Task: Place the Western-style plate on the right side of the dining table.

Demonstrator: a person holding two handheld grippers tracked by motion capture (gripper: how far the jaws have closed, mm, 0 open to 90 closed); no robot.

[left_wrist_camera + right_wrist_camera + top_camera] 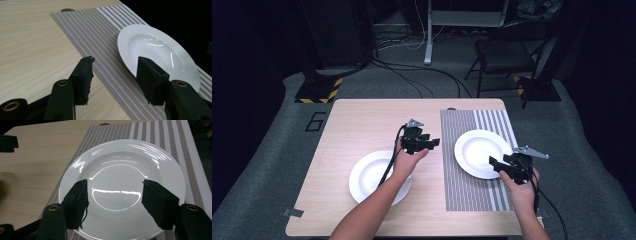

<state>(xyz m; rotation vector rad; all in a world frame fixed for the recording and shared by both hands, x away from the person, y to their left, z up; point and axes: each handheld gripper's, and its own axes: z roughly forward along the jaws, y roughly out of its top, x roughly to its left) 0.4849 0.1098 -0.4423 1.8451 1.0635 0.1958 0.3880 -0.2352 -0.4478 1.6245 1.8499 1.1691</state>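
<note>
A folding chair (507,52) is being seen on the grey carpet at one o'clock beyond the table, cables (412,75) at twelve, a hazard-striped base (318,91) at ten.

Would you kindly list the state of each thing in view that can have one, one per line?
Left tool: open, empty, held above the table beside the mat.
Right tool: open, empty, over the near rim of the right plate.
Right plate: upright, empty, on the mat.
Left plate: upright, empty, on bare table, partly under the left forearm.
Mat: flat, at the table's right side.
</note>
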